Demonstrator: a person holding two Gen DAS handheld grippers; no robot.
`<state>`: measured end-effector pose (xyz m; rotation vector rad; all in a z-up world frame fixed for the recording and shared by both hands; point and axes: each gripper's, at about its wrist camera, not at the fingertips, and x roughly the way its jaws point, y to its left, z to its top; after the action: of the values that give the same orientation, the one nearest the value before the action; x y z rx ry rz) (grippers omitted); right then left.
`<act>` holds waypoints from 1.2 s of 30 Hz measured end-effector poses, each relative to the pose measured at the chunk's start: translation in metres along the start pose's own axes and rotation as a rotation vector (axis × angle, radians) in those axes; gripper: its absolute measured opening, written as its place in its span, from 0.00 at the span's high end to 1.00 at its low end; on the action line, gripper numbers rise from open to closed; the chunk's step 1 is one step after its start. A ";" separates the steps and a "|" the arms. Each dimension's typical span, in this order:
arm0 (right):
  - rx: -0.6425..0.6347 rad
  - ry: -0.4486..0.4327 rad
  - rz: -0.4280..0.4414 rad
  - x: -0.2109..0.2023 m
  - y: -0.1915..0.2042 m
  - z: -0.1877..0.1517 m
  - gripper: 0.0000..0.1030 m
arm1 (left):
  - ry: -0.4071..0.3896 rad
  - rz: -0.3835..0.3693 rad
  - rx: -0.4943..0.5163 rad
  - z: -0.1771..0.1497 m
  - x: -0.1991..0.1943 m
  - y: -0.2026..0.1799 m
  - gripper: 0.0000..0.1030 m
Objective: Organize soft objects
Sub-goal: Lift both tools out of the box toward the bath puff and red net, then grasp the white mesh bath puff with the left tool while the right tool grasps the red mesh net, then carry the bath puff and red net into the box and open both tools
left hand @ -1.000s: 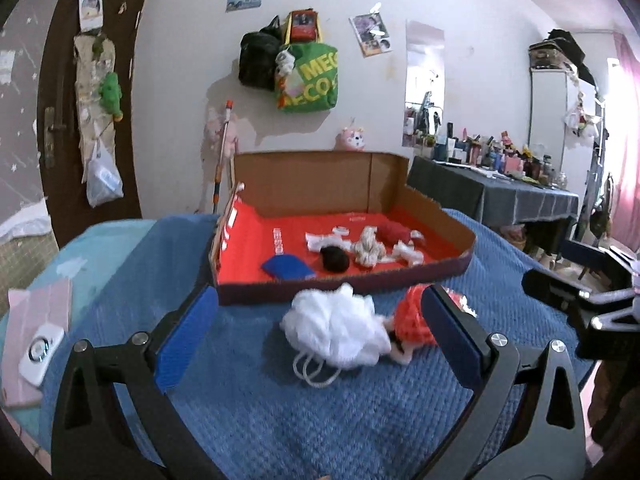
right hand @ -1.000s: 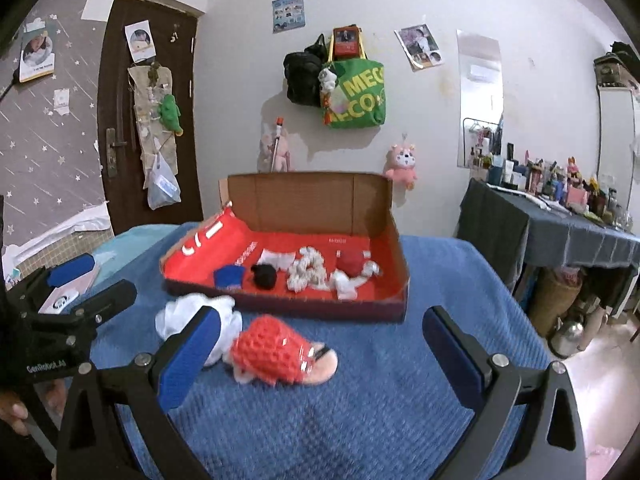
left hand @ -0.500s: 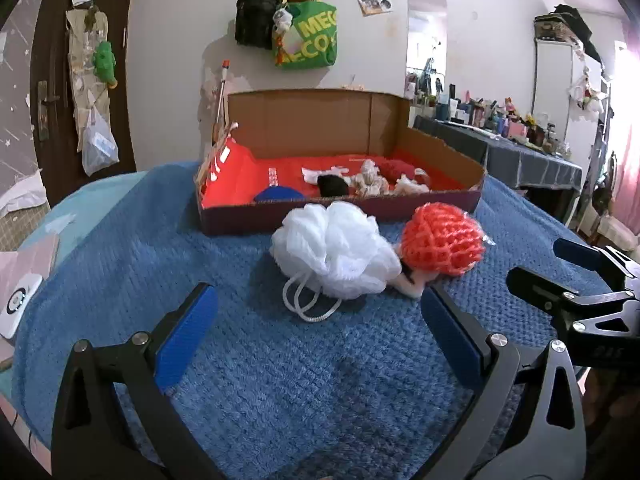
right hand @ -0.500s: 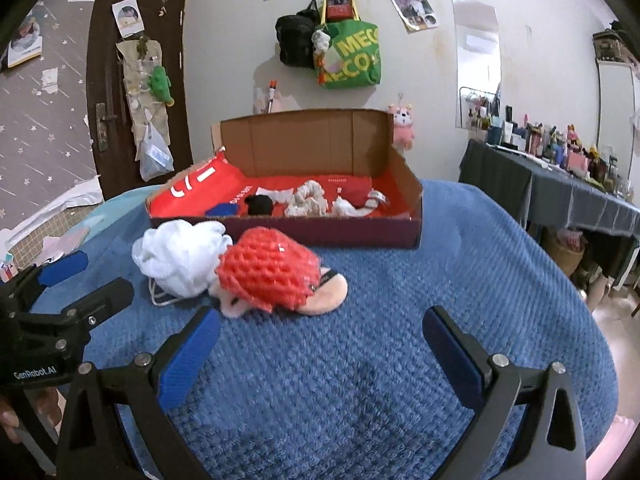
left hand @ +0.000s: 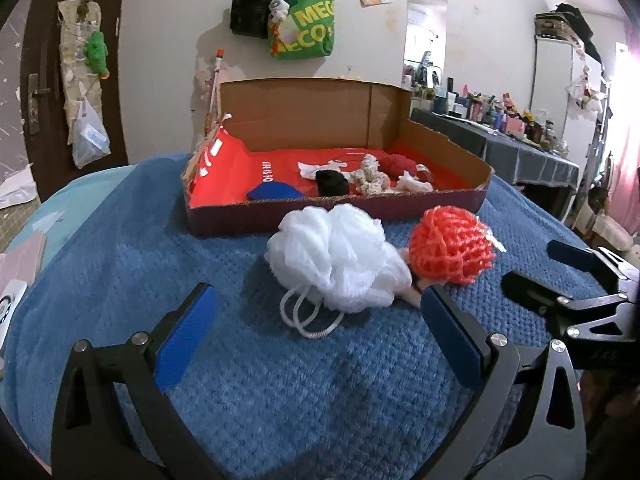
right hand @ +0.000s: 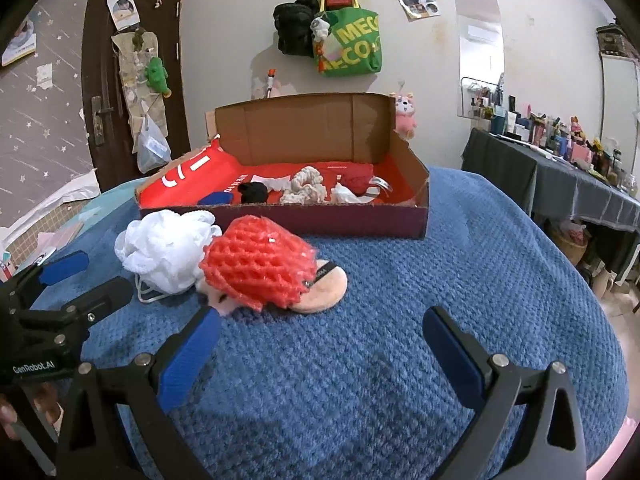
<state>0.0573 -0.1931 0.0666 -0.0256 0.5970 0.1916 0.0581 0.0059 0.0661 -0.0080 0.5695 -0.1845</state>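
Although the red foam net [right hand: 256, 266] sits in plain sight on the blue blanket [right hand: 440, 300], it covers most of a pale pink pad [right hand: 326, 290] beneath it, and what that pad is cannot be told. The white mesh pouf [left hand: 334, 258] touches the net's left side, its cord loops [left hand: 306, 316] trailing toward the near edge. Behind both, the cardboard box [left hand: 444, 200] with its red lining holds a blue piece [left hand: 272, 192], a black ball [left hand: 330, 182], a cream knotted rope [left hand: 370, 176], a dark red lump and white scraps; its near wall cuts off their lower parts.

The left gripper [left hand: 316, 330] hovers just near of the pouf, jaws spread wide, the pouf lying between and beyond the tips. The right gripper [right hand: 320, 338] is also spread wide, its left finger [right hand: 192, 354] just beside the net's near edge, nothing held. At the lower left of the right view, fingertips [right hand: 6, 418] of a hand show, cut off by the frame.
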 end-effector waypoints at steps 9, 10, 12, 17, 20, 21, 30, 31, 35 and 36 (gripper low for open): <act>-0.081 0.037 0.077 0.018 0.007 0.022 0.00 | 0.053 -0.054 0.030 0.027 0.022 -0.003 0.01; -0.089 0.040 0.081 0.020 0.009 0.024 0.00 | 0.058 -0.055 0.028 0.029 0.024 -0.003 0.01; -0.098 0.061 0.103 0.027 0.010 0.027 0.00 | 0.067 -0.062 0.023 0.033 0.029 -0.001 0.02; -0.093 0.096 0.154 0.040 0.011 0.033 0.00 | 0.116 -0.090 0.047 0.039 0.042 -0.002 0.21; -0.084 0.108 0.186 0.047 0.010 0.037 0.01 | 0.148 -0.104 0.053 0.039 0.051 -0.003 0.34; -0.079 0.114 0.205 0.049 0.009 0.039 0.05 | 0.151 -0.108 0.054 0.038 0.053 -0.003 0.35; -0.042 0.142 0.335 0.062 0.006 0.043 0.46 | 0.142 -0.128 0.065 0.044 0.052 -0.002 0.59; -0.040 0.127 0.333 0.060 0.005 0.044 0.46 | 0.139 -0.130 0.064 0.045 0.050 -0.002 0.61; -0.029 0.084 0.324 0.049 0.001 0.052 0.46 | 0.123 -0.138 0.059 0.048 0.042 -0.001 0.68; -0.021 0.076 0.324 0.046 -0.001 0.054 0.46 | 0.119 -0.137 0.058 0.049 0.041 -0.001 0.68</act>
<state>0.1249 -0.1821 0.0856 0.0440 0.6735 0.5127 0.1181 -0.0041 0.0855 0.0207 0.6824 -0.3370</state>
